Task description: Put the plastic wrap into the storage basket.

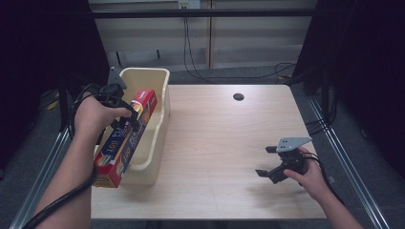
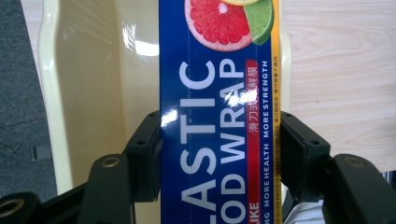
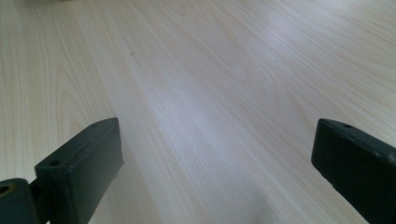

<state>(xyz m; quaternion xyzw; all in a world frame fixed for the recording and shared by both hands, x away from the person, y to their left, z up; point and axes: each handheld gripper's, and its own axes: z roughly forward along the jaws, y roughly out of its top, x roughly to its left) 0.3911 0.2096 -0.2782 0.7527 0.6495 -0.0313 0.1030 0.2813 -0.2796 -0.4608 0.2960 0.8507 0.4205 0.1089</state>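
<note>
Your left tongs are clamped across the wrap box, which slants over the cream bin: far end inside, near end past the front rim. Box's long axis ≈ bin's length. Right tongs wide, w/ nothing, over bench, well apart.

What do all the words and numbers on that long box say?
On the plastic wrap box in the left gripper:
"ASTIC" (start cut off, likely PLASTIC)
"OD WRAP" (start cut off)
"MORE STRENGTH"
"MORE HEALTH"
"IKE" on the red stripe, start cut off
The Chinese characters and the tiny line along the yellow edge are too small to read.
"100" in the high view; the rest there is blurred.
</note>
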